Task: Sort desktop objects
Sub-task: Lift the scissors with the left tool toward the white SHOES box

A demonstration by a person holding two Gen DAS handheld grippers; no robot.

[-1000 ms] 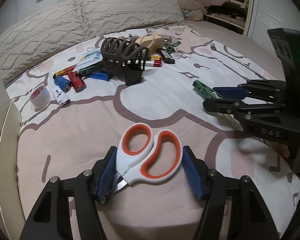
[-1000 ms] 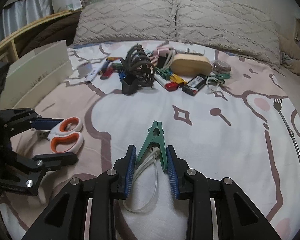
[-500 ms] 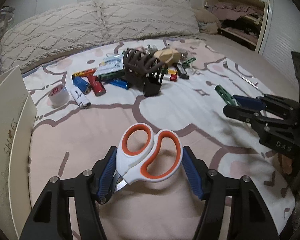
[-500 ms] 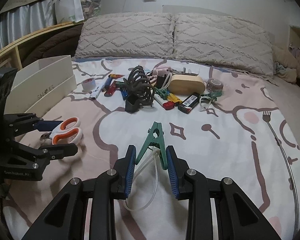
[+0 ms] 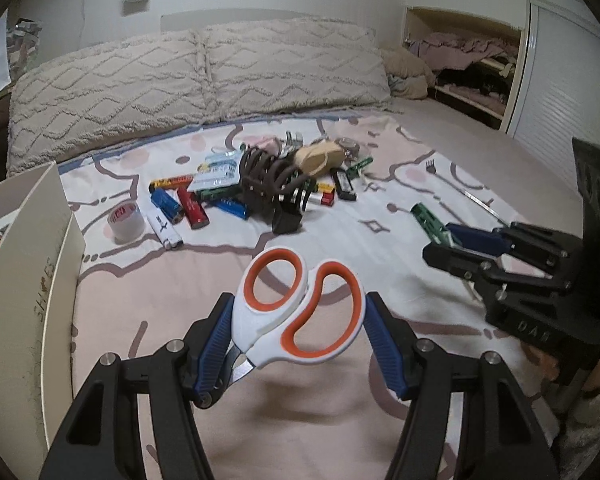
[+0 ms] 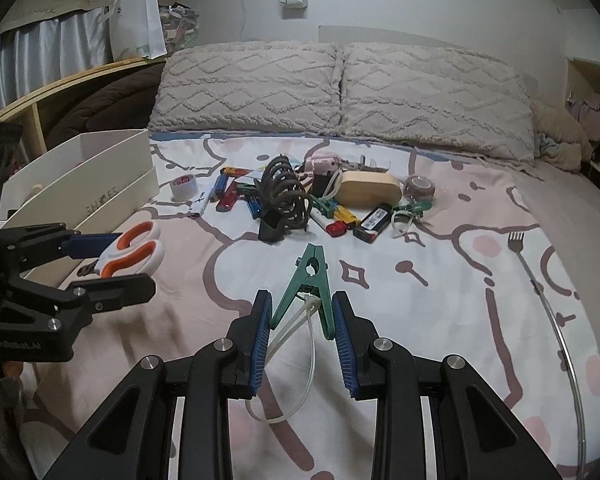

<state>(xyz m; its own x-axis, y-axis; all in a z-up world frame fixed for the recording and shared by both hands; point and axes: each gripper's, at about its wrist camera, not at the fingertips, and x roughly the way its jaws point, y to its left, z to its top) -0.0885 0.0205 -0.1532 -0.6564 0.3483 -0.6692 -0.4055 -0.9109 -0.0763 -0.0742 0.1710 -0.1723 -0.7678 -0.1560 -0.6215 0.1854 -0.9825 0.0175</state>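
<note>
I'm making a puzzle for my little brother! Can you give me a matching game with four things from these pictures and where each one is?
Things:
1. scissors
2. green clip
3. tape roll
4. fork

Places:
A. lying alone on the bedsheet, far right
B. clamped in the left gripper
C. standing on the sheet near the white box
D. clamped in the right gripper

Pairs: 1-B, 2-D, 3-C, 4-A
</note>
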